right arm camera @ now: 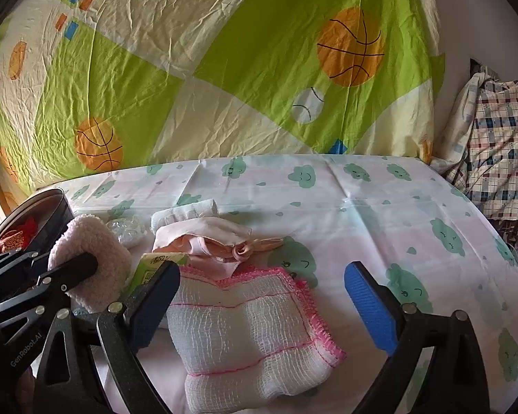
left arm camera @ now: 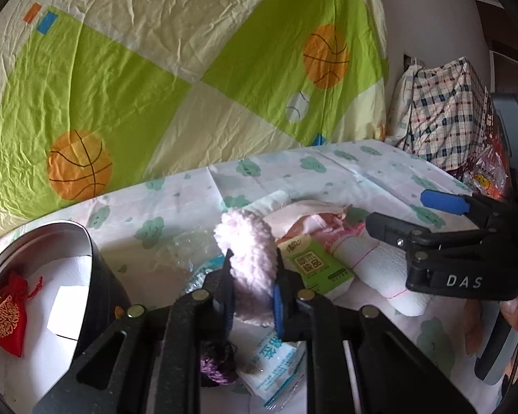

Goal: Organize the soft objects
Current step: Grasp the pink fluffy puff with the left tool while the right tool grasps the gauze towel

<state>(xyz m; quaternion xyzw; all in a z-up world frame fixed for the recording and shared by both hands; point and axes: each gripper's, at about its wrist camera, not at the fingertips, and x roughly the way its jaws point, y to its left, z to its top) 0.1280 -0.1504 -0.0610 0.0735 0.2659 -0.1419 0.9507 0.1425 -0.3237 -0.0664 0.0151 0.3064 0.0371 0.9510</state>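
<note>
My left gripper (left arm camera: 250, 289) is shut on a fluffy pale pink pad (left arm camera: 248, 258) and holds it above the pile; it also shows in the right wrist view (right arm camera: 93, 258). My right gripper (right arm camera: 262, 296) is open, its jaws either side of a folded white gauze cloth with pink edging (right arm camera: 252, 331), which lies on the table. A pink fabric pouch (right arm camera: 207, 241) and a rolled white cloth (right arm camera: 186, 215) lie behind it. A round metal tin (left arm camera: 34, 241) at left holds a red drawstring pouch (left arm camera: 5, 314).
A green drink carton (left arm camera: 317, 265), a purple scrunchie (left arm camera: 217, 362), a tissue packet (left arm camera: 276, 362) and clear plastic wrap (right arm camera: 126, 229) lie in the pile. The table has a cloud-print cover (right arm camera: 380, 207). A basketball-print sheet (right arm camera: 224, 69) hangs behind. A plaid bundle (right arm camera: 500, 145) sits right.
</note>
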